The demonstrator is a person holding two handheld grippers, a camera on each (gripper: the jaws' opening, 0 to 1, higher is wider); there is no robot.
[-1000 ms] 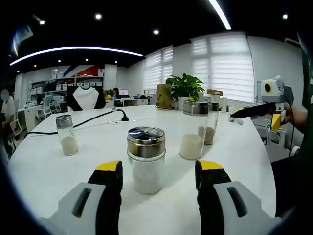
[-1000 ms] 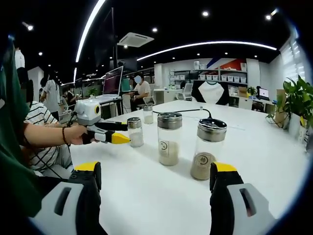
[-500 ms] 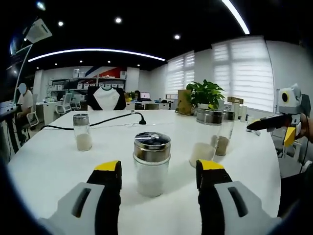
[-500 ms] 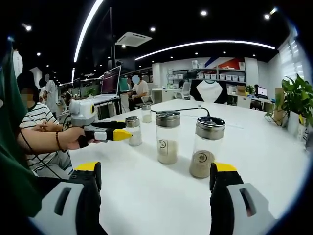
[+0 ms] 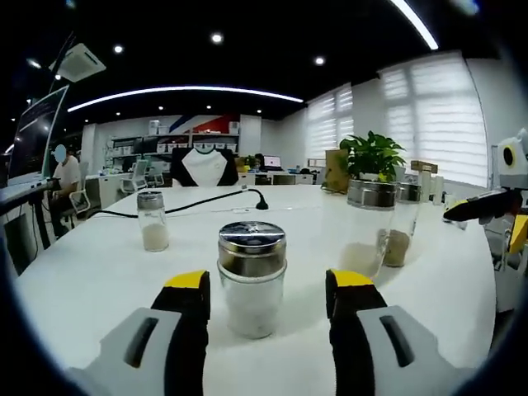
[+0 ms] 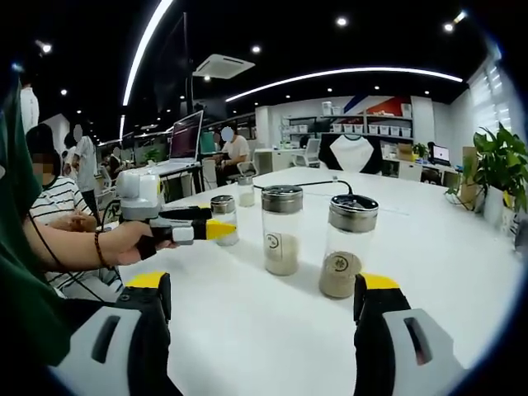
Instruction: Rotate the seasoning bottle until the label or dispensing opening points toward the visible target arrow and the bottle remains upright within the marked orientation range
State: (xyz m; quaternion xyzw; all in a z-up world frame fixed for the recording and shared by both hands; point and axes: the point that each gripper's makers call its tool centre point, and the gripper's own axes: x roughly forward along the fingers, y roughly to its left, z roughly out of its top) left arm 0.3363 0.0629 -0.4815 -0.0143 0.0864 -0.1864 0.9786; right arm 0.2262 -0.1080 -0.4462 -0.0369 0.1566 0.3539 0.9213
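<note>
left gripper view:
small shaker [image 5: 153, 220]: 9 o'clock side, upright on the white table [image 5: 82, 280], pale powder in the bottom, well apart from the rest.
cable [image 5: 194, 204]: black, runs across the table behind the small shaker toward 12 o'clock.
left gripper [image 5: 268, 293]: jaws spread wide, yellow tips either side of the seasoning bottle [image 5: 252, 278], not touching it.
seasoning bottle: dead centre, upright, metal shaker lid, white powder inside, sits between the jaw tips. Can't tell where the label faces.
two tall jars [image 5: 379, 225]: 2 o'clock from the bottle, upright, one just behind the other, tan powder in the rear one.
plant [image 5: 375, 157]: behind the jars, 1 o'clock.
right gripper [image 5: 487, 206]: enters at 3 o'clock edge, in the air off the table edge.

right gripper view:
person's hand [image 6: 132, 243]: 9 o'clock, holds the left gripper [image 6: 206, 231]; yellow tips point toward the seasoning bottle [image 6: 223, 220], just beside it.
small shaker [image 6: 246, 192]: farther back, near 11 o'clock.
tall jars: left jar [image 6: 281, 229] at centre, right jar [image 6: 346, 247] just to its 4 o'clock, both upright, both with a round mark on the glass, apart from each other.
right gripper [image 6: 262, 330]: own jaws wide apart at 6 o'clock, nothing between them; right tip near the right jar's base.
people [image 6: 66, 177]: seated at desks, 9–10 o'clock background.
</note>
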